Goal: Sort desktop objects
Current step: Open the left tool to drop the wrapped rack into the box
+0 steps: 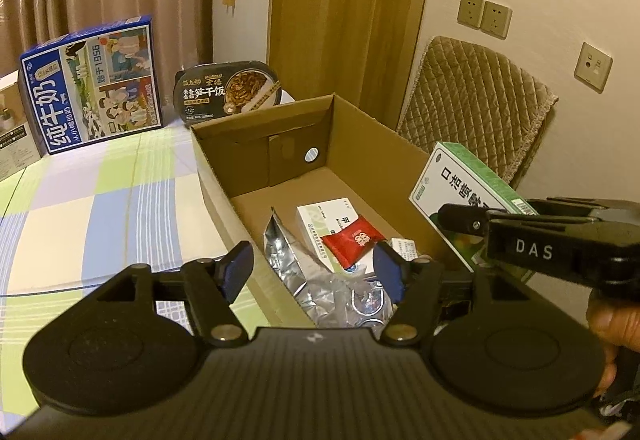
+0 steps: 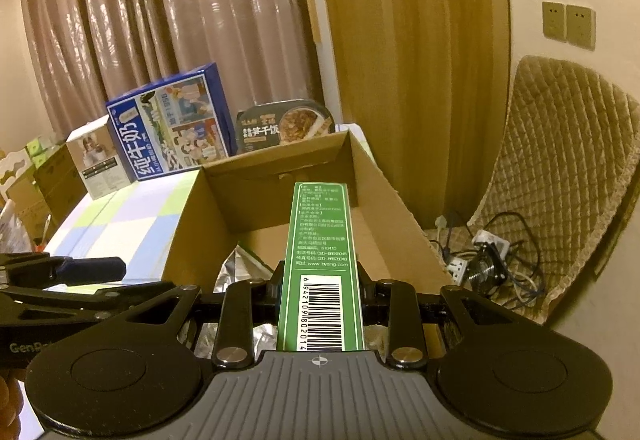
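An open cardboard box stands on the checked tablecloth and holds a silver foil bag, a white medicine box and a red sachet. My left gripper is open and empty, just above the box's near end. My right gripper is shut on a green and white spray box, held over the cardboard box. In the left wrist view the spray box hangs at the box's right wall, with the right gripper's fingers on it.
A blue milk carton, a black instant-rice bowl and a white box stand at the table's far edge. A quilted chair stands to the right, with cables and a power strip on the floor.
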Motion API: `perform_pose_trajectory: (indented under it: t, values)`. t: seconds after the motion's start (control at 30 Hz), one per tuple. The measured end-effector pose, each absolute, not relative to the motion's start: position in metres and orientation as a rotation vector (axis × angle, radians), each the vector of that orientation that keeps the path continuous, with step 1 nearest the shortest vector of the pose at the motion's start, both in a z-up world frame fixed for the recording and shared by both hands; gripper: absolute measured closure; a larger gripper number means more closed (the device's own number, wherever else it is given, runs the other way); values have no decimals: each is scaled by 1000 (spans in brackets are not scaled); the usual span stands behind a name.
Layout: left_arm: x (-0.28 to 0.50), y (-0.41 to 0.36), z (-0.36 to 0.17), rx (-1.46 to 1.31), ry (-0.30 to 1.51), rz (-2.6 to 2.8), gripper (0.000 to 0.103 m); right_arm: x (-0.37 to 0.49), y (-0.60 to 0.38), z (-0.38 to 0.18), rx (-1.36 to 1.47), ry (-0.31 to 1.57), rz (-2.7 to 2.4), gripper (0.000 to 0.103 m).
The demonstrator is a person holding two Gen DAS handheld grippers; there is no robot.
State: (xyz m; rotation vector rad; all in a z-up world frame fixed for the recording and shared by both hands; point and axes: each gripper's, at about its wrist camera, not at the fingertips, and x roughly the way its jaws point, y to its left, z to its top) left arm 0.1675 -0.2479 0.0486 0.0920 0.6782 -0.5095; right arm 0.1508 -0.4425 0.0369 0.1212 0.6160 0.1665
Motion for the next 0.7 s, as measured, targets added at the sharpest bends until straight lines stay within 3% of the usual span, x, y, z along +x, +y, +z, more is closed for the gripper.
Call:
perform_pose_trajectory:
  t: [0.7]
  values:
    - [169, -208, 46, 21, 694, -441, 37, 178, -411, 43, 92, 596, 214, 75]
